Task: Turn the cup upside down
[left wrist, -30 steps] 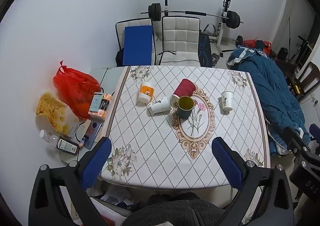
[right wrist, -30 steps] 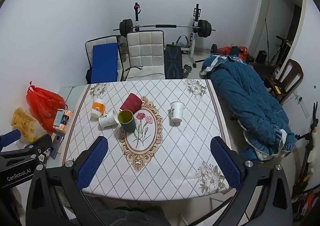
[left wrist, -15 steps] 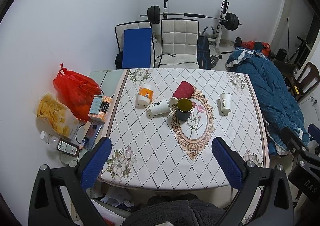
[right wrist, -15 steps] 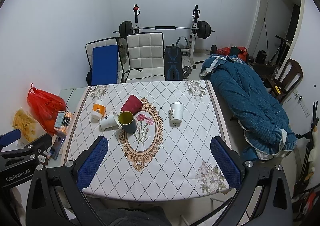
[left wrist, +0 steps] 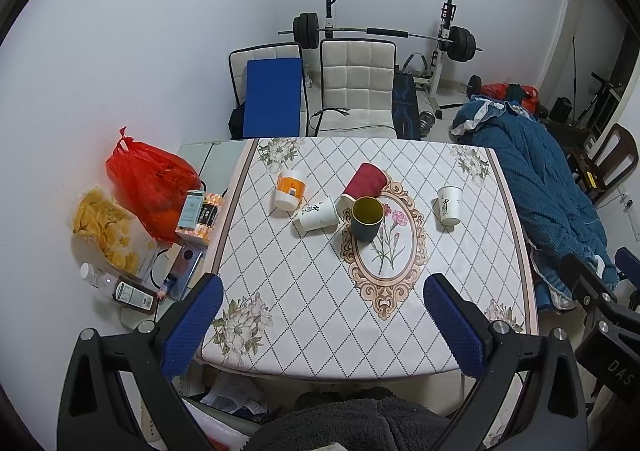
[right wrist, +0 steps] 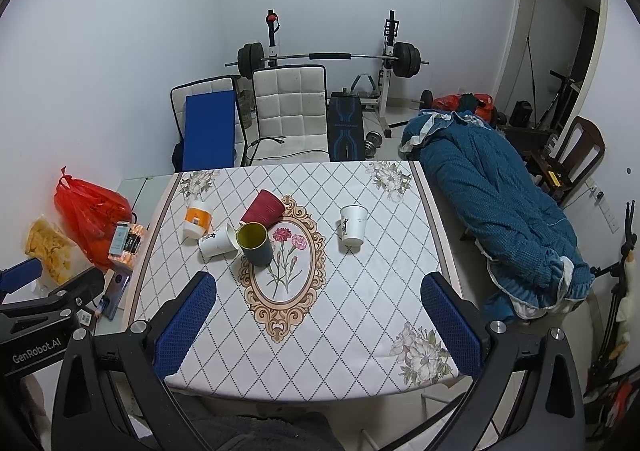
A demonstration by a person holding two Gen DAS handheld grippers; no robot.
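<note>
Several cups sit on the patterned table (left wrist: 320, 291). A dark green cup (left wrist: 366, 218) (right wrist: 256, 243) stands upright with its mouth up. A red cup (left wrist: 364, 183) (right wrist: 264, 208) and a white paper cup (left wrist: 318, 215) (right wrist: 218, 241) lie on their sides beside it. Another white cup (left wrist: 449, 205) (right wrist: 353, 226) and an orange-and-white cup (left wrist: 290, 189) (right wrist: 197, 222) stand apart. My left gripper (left wrist: 320, 327) and right gripper (right wrist: 318, 325) are open and empty, high above the table's near edge.
A red bag (left wrist: 150, 181), snacks and bottles lie on the low surface left of the table. Two chairs (left wrist: 356, 91) stand behind it, with a barbell rack farther back. A blue quilt (right wrist: 500, 211) is heaped to the right.
Both views have drifted slightly, so the table and cups sit a little lower in the frame. The cups have not moved. Both grippers stay open.
</note>
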